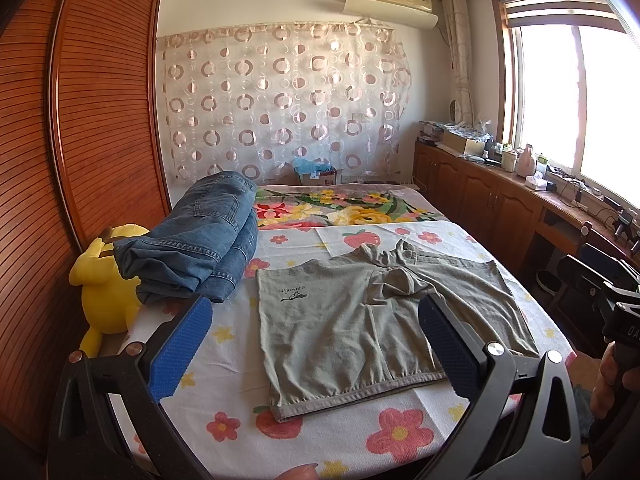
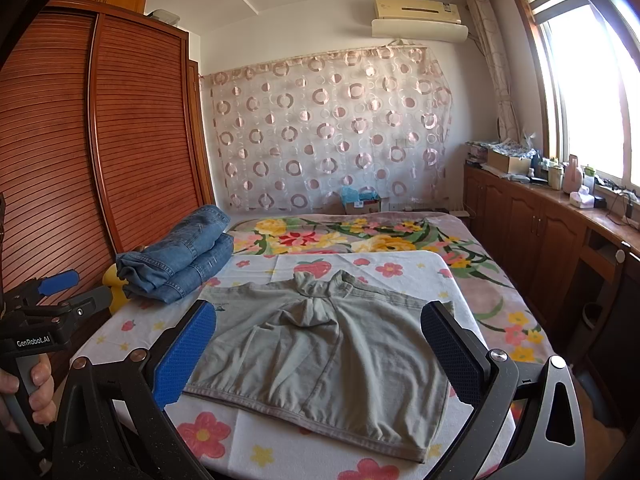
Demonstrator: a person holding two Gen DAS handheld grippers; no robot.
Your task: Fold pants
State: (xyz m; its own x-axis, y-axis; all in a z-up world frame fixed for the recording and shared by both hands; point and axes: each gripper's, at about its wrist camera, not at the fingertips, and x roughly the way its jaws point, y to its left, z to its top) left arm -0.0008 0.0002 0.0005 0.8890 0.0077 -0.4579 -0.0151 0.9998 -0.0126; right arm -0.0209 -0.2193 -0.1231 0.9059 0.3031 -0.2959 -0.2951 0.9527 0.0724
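A pair of grey-green shorts (image 1: 360, 328) lies spread flat on the flowered sheet (image 1: 224, 392), waistband toward me and legs pointing away. In the left wrist view my left gripper (image 1: 314, 308) hovers open over the shorts' near half, its blue pads wide apart with nothing between them. The right wrist view shows the shorts (image 2: 320, 356) from the right. My right gripper (image 2: 320, 312) is open above them, also empty. At the far left of that view, the left gripper's blue finger (image 2: 60, 283) shows, held by a hand.
A stack of folded blue jeans (image 1: 200, 240) rests at the sheet's left rear, beside a yellow plush toy (image 1: 104, 292). A slatted wooden wardrobe (image 1: 100, 120) runs along the left. Wooden cabinets (image 1: 480, 192) under a window line the right wall. A floral blanket (image 1: 340, 204) covers the bed behind.
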